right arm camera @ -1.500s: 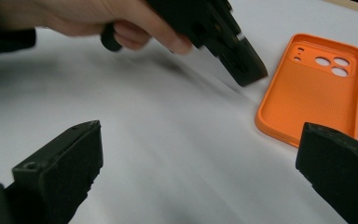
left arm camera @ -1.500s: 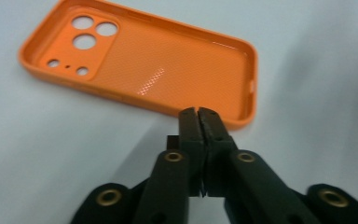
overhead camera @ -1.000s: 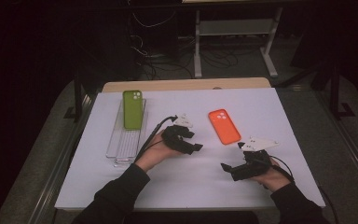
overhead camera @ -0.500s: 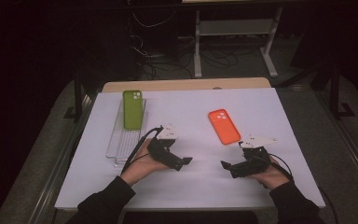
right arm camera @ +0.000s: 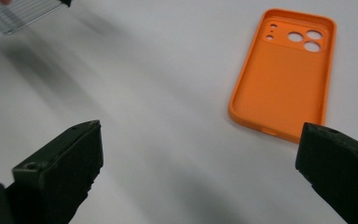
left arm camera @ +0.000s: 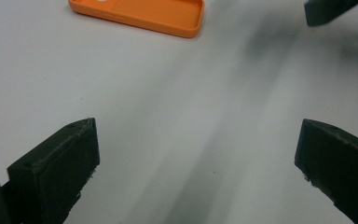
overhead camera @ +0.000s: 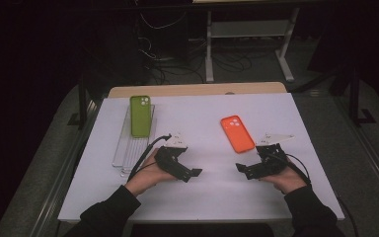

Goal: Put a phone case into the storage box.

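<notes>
Left hand-held gripper: low over the white surface, jaws just sprung wide apart, nothing between them.
Green phone case: far left, lying on the clear ridged tray, beyond the left hand-held gripper and apart from it.
Orange phone case: flat on the surface between the two hands, closer to the right one, touching neither.
Right hand-held gripper: jaws spread wide, empty, tips pointing inward toward the left one; the orange case sits just beyond it.
Count: two phone cases, one tray, two hand-held grippers.
Left gripper view: only the orange case's near edge at the top, plus a tip of the other hand-held gripper in the corner.
Right gripper view: the orange case's open inside with its camera cut-outs, and a corner of the tray.
</notes>
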{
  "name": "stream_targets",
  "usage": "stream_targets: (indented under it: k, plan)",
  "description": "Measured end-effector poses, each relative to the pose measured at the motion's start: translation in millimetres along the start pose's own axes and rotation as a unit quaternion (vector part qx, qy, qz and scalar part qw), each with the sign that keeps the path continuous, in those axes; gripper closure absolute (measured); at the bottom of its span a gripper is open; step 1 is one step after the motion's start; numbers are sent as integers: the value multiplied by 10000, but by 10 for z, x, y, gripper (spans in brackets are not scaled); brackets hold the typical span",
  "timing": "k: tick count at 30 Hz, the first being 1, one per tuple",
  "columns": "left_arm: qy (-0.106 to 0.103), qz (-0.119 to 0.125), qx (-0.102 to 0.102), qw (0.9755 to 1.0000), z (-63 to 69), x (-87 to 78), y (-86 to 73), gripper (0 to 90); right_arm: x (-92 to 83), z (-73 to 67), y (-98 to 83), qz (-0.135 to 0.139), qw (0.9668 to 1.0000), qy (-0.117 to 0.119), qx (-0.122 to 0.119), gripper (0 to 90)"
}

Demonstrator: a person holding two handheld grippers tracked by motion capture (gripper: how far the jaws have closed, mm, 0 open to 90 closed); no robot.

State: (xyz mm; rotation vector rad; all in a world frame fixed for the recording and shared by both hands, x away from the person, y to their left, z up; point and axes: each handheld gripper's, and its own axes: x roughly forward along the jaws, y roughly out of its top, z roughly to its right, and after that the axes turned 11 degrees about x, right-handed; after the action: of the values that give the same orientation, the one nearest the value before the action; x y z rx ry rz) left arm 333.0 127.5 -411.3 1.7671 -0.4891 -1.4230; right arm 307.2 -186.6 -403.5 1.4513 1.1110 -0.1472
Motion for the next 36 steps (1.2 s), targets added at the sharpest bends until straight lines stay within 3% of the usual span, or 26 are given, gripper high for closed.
stream_targets:
  k: [8,13,20,22,25,26,31,36]
  plan:
    - [47,-58,2,10000,1,-12,3,0,38,76,259,-56,9993,-126,340,0]
    - [92,-19,-25,10000,9,-19,0,0,103,131,436,-125,9990,-246,351,0]
    - [69,32,-121,9999,-6,-27,-3,0,137,190,667,-11,9984,-434,366,0]
    - [87,-49,-129,9999,-6,-32,-2,0,152,212,728,30,9983,-488,305,0]
    - [102,-39,-52,9999,-24,-27,-5,0,176,236,814,56,9980,-525,339,0]
    - [97,-28,-168,9998,-11,-23,-7,0,183,242,842,56,9979,-534,356,0]
    - [63,-62,-122,9999,8,3,-4,0,224,286,964,105,9974,-583,410,0]
    - [84,-45,-152,9998,8,15,-3,0,301,340,1061,121,9956,-789,484,0]
